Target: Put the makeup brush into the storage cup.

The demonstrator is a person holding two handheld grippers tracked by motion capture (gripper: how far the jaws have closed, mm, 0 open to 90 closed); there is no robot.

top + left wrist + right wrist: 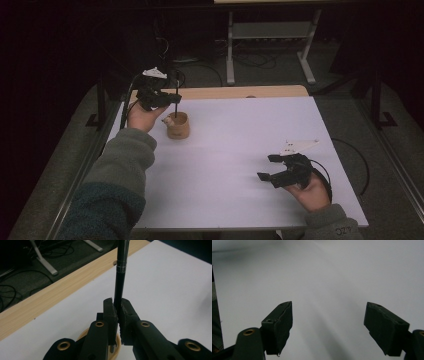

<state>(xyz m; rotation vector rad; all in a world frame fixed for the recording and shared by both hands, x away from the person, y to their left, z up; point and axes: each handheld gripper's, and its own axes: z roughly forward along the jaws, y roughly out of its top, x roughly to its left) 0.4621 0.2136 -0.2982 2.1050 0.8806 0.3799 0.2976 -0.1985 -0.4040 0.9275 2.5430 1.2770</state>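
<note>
While the left tongs [172, 100] clamp a black pen [120, 277] upright over the wooden cup [178, 126] near the table's [240, 150] far left corner, right tongs [272, 167] released by the near right edge, a tilted descent could tip that cup.

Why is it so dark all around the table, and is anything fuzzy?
High view: light falls on the white table while the floor and room behind stay dim, nearly black at the edges. Left gripper view: the black pen in the left claw looks sharp. Right gripper view: the table is a soft grey haze with a faint shadow between the right claw's open jaws.
</note>
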